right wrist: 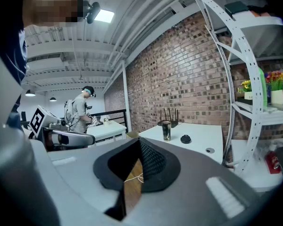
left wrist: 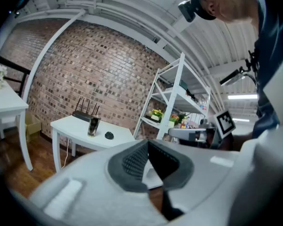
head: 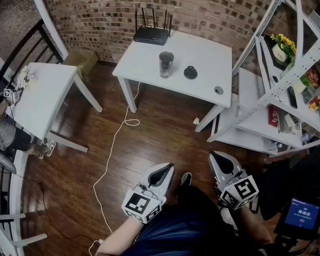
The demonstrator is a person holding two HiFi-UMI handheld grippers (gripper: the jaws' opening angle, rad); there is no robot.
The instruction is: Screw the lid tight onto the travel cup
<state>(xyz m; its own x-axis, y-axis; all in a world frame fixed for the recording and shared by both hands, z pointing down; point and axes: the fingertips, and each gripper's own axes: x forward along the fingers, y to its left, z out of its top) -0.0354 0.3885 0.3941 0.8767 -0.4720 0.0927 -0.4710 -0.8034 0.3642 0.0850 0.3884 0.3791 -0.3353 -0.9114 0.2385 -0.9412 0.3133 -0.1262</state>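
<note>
The travel cup [head: 166, 64] stands upright and lidless on the white table [head: 202, 84] across the room, also seen as the cup [left wrist: 93, 125] and the cup [right wrist: 166, 130] in the gripper views. Its black lid [head: 190, 72] lies on the tabletop just right of it, apart from the cup; the lid [left wrist: 109, 135] and the lid [right wrist: 185, 139] show small. My left gripper [head: 162, 169] and right gripper [head: 220, 157] are held low near my body, far from the table. Both are shut and hold nothing.
A black router [head: 151, 34] sits at the table's back edge and a small round disc [head: 218, 90] near its right corner. A white metal shelf rack [head: 288, 89] stands right of the table. Another white table [head: 40, 97] is at left. A white cable [head: 114, 143] trails over the wooden floor.
</note>
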